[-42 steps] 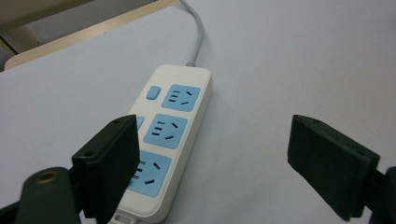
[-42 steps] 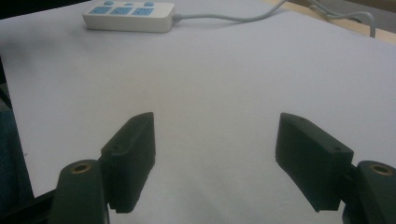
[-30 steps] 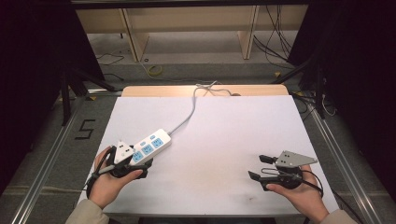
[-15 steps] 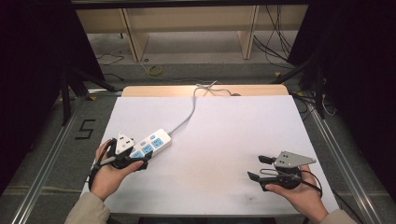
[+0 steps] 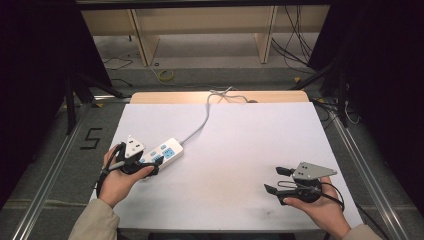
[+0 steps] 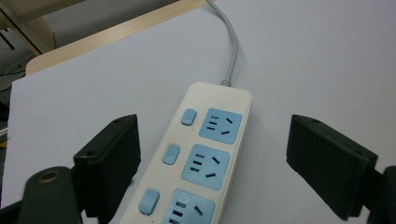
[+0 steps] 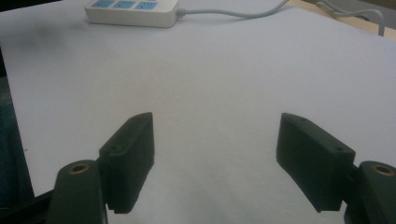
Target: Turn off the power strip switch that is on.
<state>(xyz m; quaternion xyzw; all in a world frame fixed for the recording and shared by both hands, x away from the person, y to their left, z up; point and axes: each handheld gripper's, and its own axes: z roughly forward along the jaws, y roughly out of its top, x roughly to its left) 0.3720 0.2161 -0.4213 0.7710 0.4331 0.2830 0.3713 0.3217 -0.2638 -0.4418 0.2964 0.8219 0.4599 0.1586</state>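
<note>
1. White plastic with blue sockets: the power strip (image 6: 205, 154) lies flat on the left part of the white surface (image 5: 240, 150), and its grey cord (image 5: 202, 122) runs away to the far edge.
2. The left gripper (image 6: 215, 158) is over the near end of the strip. Its jaws stand wide open, one on each long side of the body, and they do not touch it yet.
3. The step in hand seems to be the grasp of the strip. To do it well, I would lower the jaws until they are beside the side walls, not above the sockets.
4. Keep the strip in the middle between the jaws. In the left gripper view it lies closer to the left jaw, so a small shift is advised before closing.
5. Close slowly; smooth plastic may slip or turn.
6. The right gripper (image 5: 281, 180) rests low at the right side of the surface, well apart from the strip. Its jaws are open and hold nothing.
</note>
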